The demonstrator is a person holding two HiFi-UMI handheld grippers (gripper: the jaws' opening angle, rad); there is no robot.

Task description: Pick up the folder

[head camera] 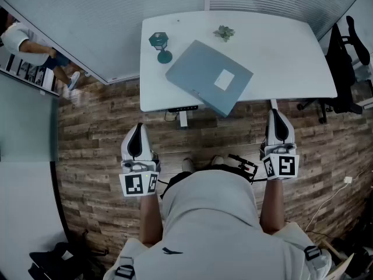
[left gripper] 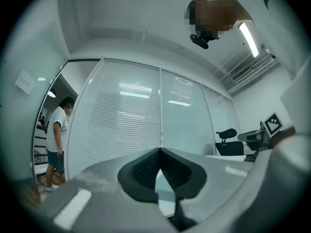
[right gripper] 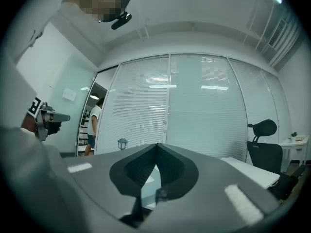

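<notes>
A grey-blue folder with a white label lies slantwise on the white table, one corner hanging over the near edge. My left gripper is held over the wooden floor, short of the table and left of the folder, jaws shut and empty. Near the table's front edge, to the right of the folder's overhanging corner, my right gripper is likewise shut with nothing in it. In the left gripper view and the right gripper view the jaw tips meet, aimed level at a blinded glass wall.
A small teal lantern stands on the table's left part and a little plant near its far edge. A black office chair is at the table's right. A person stands at far left by the glass partition.
</notes>
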